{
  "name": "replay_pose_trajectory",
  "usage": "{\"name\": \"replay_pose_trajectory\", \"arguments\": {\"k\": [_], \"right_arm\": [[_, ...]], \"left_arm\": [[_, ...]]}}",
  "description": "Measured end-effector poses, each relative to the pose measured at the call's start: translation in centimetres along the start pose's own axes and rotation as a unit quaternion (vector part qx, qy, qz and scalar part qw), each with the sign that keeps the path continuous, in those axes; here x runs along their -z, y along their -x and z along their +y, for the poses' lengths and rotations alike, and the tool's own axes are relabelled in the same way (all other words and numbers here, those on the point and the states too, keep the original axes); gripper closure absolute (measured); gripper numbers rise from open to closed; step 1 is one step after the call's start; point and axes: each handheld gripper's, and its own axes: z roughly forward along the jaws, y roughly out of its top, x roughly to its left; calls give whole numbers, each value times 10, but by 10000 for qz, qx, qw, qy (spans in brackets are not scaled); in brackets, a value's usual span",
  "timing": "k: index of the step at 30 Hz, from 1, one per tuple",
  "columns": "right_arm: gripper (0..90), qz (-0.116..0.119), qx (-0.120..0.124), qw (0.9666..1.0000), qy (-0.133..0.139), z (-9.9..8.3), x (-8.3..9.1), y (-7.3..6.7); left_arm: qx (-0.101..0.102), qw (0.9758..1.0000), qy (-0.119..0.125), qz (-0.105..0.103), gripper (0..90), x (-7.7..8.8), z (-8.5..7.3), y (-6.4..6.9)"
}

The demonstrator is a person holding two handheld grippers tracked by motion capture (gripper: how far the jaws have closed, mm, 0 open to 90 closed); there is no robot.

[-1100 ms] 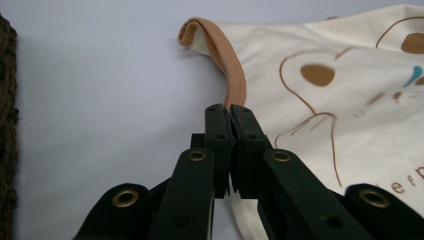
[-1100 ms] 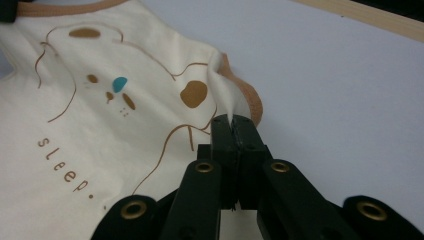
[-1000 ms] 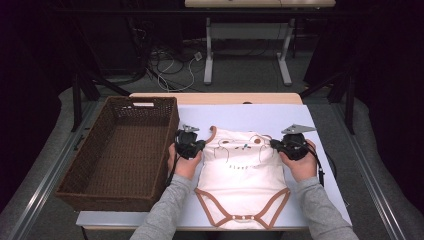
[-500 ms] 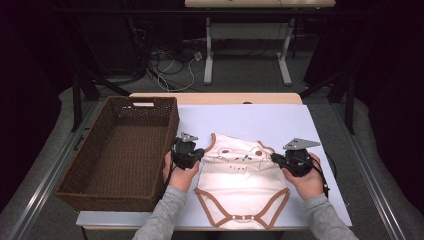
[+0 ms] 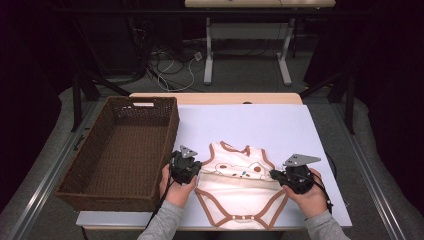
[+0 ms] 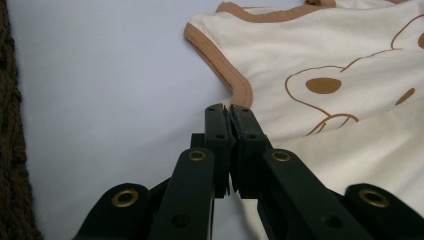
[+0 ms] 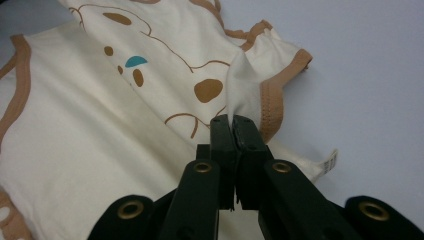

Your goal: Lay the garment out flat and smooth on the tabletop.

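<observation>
Both grippers are clamped on the baby bodysuit (image 5: 242, 192) as I read the high view: the left gripper (image 5: 196, 172) pinches its left edge, the right gripper (image 5: 274, 174) its right edge, each at the fold line. The cream garment with brown trim lies on the near middle of the table, its top part doubled over toward me so the bear print faces up. I judge the first fold to be half made, with the flap not yet laid flat; more folding, and likely a move into the wicker basket (image 5: 122, 150), which stands bare at the left, remains.

From the left gripper view, the left gripper (image 6: 229, 107) has its jaws pressed tight together right at the brown-trimmed armhole edge of the bodysuit (image 6: 340, 75); I take the fabric to be nipped there, though the cloth between the tips is hard to make out.

From the right gripper view, the right gripper (image 7: 231, 119) is shut on a raised pinch of the bodysuit (image 7: 100, 150), cloth rising clear out of its tips, with a care label (image 7: 327, 162) poking out at the right.

Under it all I see a pale lavender-white table top (image 5: 260, 125) with a wooden strip along the far edge. Beyond it the room is dark, with a carpeted floor, loose cables (image 5: 175, 67) and the white legs of another desk (image 5: 247, 37).
</observation>
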Motion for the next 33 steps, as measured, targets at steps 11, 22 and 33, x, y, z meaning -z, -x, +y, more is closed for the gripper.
{"name": "replay_pose_trajectory", "arguments": {"k": [11, 22, 33], "right_arm": [[872, 214, -91, 9991, -343, -19, -3, -15], [761, 197, -74, 9993, -309, -26, 0, -17], [631, 39, -80, 9999, -133, -25, 6, -15]], "left_arm": [[-6, 10000, -98, 5, 873, 4, -17, 0], [57, 9999, -79, -88, 867, 8, -28, 1], [135, 9998, 52, -97, 793, 7, -30, 2]]}}
